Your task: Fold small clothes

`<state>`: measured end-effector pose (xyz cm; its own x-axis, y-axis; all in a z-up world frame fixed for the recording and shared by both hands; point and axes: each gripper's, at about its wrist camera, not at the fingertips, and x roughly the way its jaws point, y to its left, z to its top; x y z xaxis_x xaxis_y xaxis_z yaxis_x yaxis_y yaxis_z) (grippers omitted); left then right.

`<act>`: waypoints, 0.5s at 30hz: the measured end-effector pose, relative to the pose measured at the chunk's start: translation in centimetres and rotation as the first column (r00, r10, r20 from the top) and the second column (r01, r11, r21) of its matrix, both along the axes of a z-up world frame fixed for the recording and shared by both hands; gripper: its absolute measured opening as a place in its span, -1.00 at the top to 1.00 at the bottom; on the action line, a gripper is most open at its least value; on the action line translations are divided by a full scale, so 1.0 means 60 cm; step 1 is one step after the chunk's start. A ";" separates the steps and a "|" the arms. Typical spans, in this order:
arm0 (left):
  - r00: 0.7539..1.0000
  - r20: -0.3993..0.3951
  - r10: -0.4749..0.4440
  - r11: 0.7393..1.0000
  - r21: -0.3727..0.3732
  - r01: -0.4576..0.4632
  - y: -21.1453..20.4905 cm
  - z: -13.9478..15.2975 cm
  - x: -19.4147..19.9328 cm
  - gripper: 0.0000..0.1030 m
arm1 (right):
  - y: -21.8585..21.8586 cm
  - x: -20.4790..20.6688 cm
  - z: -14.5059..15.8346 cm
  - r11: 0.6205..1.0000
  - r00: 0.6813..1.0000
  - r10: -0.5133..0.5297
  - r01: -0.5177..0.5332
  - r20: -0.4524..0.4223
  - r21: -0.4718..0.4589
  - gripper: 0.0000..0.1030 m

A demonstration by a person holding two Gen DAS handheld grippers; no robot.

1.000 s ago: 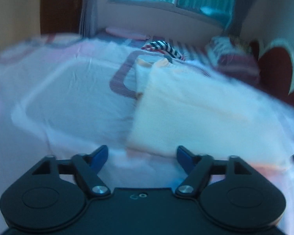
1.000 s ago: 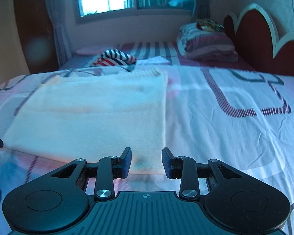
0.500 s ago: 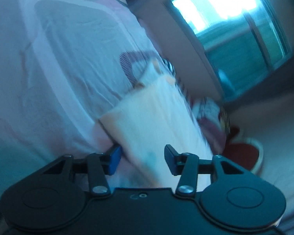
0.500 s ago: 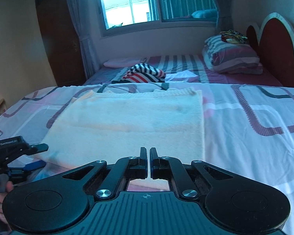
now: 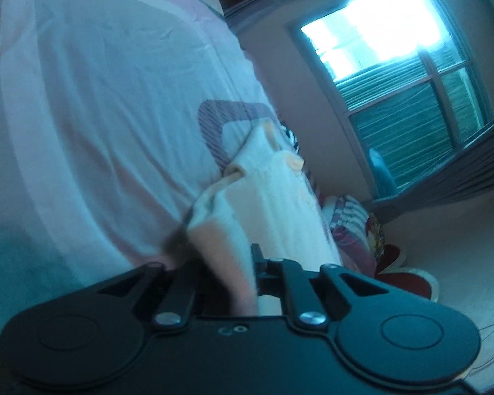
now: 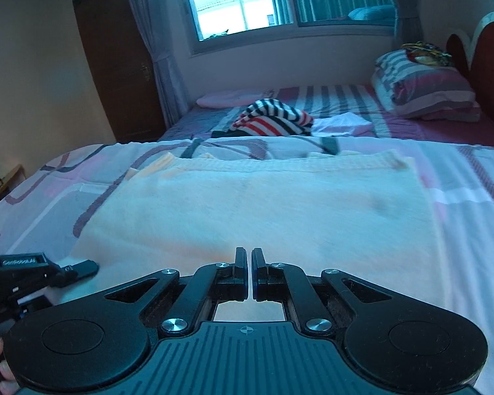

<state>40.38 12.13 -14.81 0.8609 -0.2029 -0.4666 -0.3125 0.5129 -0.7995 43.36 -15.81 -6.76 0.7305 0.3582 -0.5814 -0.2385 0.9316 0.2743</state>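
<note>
- Daylight pours in through the window [image 5: 375, 26], blown out to white glare on the left wrist view.
- A cool blue cast dims both views.
- Cream cloth [image 5: 233, 263] smears with blur; right wrist view sharper.
- Fisheye bends edges, dark corners.

Left tool [image 5: 229, 265] rolled, just closing on cloth; right tool [image 6: 249, 275] pinched together.

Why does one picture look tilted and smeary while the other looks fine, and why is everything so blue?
Left wrist view: rolled sideways, the window blown out to glare, the cream garment blurred near the left tool. Right wrist view: level and sharper, fisheye bending the bed edges. Both carry a blue cast.
</note>
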 end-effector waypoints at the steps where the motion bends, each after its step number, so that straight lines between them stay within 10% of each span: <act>1: 1.000 0.017 0.011 1.000 -0.010 -0.011 -0.001 -0.001 -0.001 0.64 | 0.007 0.009 -0.003 1.000 1.000 0.006 -0.006 0.005 0.002 0.92; 15: 0.988 0.037 0.148 0.989 0.024 -0.148 -0.009 0.004 -0.016 0.71 | 0.008 0.052 -0.033 0.997 0.999 0.053 -0.053 0.005 0.048 0.92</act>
<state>39.43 11.59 -14.59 0.8963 -0.0601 -0.4394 -0.3588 0.4841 -0.7981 46.47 -15.35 -8.71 0.7117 0.4242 -0.5600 -0.2884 0.9032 0.3177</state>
